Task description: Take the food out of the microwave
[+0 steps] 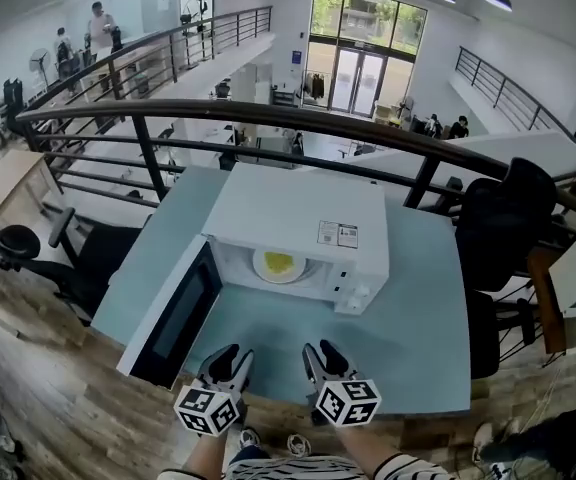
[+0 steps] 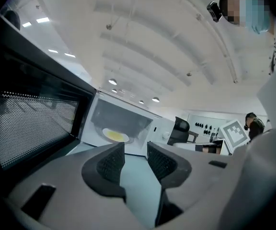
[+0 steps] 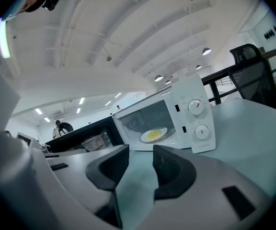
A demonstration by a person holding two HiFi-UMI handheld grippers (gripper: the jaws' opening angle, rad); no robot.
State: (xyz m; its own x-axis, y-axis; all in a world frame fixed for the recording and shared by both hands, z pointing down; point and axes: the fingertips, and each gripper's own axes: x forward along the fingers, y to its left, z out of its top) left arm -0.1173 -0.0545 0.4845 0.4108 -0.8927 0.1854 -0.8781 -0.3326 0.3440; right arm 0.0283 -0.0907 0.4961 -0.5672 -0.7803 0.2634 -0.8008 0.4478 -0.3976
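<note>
A white microwave (image 1: 308, 218) stands on a pale blue table (image 1: 408, 328), its door (image 1: 173, 313) swung wide to the left. Inside sits a white plate (image 1: 280, 265) with yellow food (image 1: 279, 263); the plate (image 2: 114, 135) shows in the left gripper view and the plate (image 3: 153, 135) in the right gripper view too. My left gripper (image 1: 230, 356) and right gripper (image 1: 320, 353) hover side by side over the table's near edge, well short of the cavity. Both are open with nothing between the jaws.
The open door (image 2: 32, 123) stands close on the left gripper's left. Two dials (image 3: 199, 119) sit on the microwave's right panel. A dark railing (image 1: 298, 118) runs behind the table, with black office chairs (image 1: 503, 223) at right and another chair (image 1: 58, 258) at left.
</note>
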